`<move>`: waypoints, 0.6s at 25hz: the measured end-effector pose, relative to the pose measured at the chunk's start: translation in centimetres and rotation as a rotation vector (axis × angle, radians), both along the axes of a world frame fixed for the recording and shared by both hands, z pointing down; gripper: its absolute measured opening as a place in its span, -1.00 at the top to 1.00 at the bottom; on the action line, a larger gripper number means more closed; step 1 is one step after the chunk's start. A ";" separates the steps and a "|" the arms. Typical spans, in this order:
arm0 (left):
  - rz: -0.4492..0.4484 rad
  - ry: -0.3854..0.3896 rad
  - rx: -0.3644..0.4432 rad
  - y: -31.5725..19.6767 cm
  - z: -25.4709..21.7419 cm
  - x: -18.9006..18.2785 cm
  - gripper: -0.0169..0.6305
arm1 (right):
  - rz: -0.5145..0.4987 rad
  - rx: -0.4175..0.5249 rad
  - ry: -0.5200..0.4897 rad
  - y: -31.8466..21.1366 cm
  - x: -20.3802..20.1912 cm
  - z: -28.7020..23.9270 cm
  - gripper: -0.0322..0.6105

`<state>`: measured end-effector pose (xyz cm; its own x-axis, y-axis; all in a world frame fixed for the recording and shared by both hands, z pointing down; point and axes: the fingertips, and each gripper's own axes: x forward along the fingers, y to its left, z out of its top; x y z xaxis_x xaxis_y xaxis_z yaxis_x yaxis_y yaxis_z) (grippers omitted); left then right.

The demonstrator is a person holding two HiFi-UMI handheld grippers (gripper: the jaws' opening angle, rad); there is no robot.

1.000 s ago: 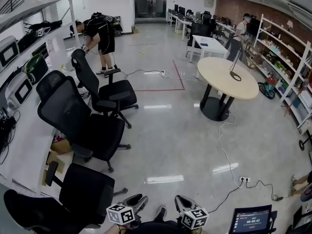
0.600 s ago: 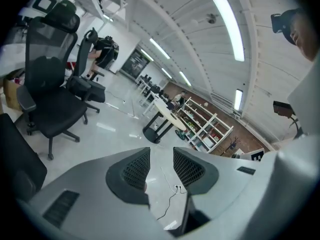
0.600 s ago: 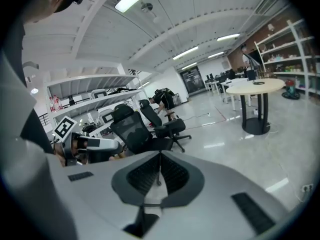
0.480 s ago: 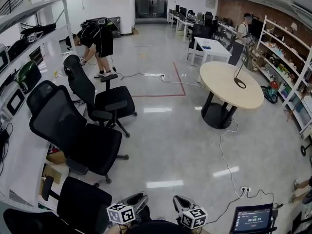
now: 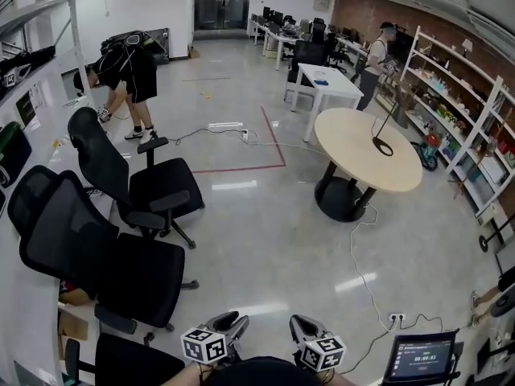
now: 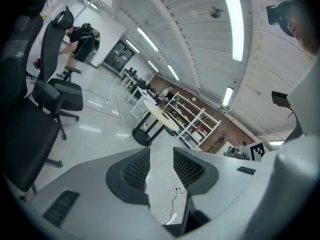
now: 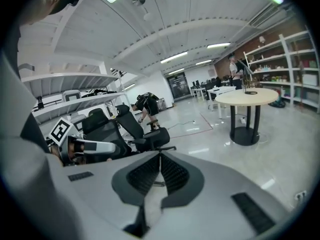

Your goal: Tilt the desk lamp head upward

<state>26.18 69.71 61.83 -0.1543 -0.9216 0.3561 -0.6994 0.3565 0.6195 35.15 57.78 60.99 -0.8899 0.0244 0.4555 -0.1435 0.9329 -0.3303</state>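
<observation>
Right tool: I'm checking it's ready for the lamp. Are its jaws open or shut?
Shut. In the right gripper view the right tool has its pads pressed together, with nothing between them.

I can read no words anywhere. The screen (image 5: pixel 420 359) near right shows a row of digits, too small to make out. My left gripper (image 5: pixel 232 323) and right gripper (image 5: pixel 301 325) carry black-and-white square markers (image 5: pixel 203 346), without letters.
</observation>
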 end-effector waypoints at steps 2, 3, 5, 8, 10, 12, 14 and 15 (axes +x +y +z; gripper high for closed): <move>0.025 -0.004 -0.001 -0.6 0.4 -2.3 0.48 | 0.021 -0.001 0.007 -0.2 -2.0 0.3 0.88; 0.034 -0.004 -0.004 -0.8 0.6 -3.4 0.48 | 0.025 -0.003 0.014 -0.1 -3.0 0.5 0.88; 0.045 0.009 -0.011 -1.1 1.3 -5.2 0.48 | 0.040 -0.009 0.029 -0.4 -4.4 1.0 0.88; 0.059 0.038 -0.025 -1.7 2.6 -6.9 0.48 | 0.077 -0.023 0.041 -1.7 -6.0 1.7 0.88; 0.065 0.046 -0.038 -2.2 3.3 -8.2 0.48 | 0.089 -0.050 0.047 -2.3 -7.4 2.6 0.88; 0.062 0.042 -0.050 -2.8 3.6 -9.8 0.48 | 0.080 -0.075 0.055 -2.7 -9.3 3.5 0.88; 0.039 0.031 -0.067 -3.1 3.9 -12.3 0.48 | 0.053 -0.094 0.056 -3.1 -12.1 4.2 0.88; 0.016 0.027 -0.077 -3.1 4.0 -13.8 0.48 | 0.032 -0.101 0.052 -3.4 -13.7 4.4 0.88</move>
<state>12.41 66.61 65.80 -0.1289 -0.8934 0.4303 -0.6888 0.3928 0.6093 21.41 54.36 65.43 -0.8662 0.0443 0.4978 -0.1924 0.8897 -0.4141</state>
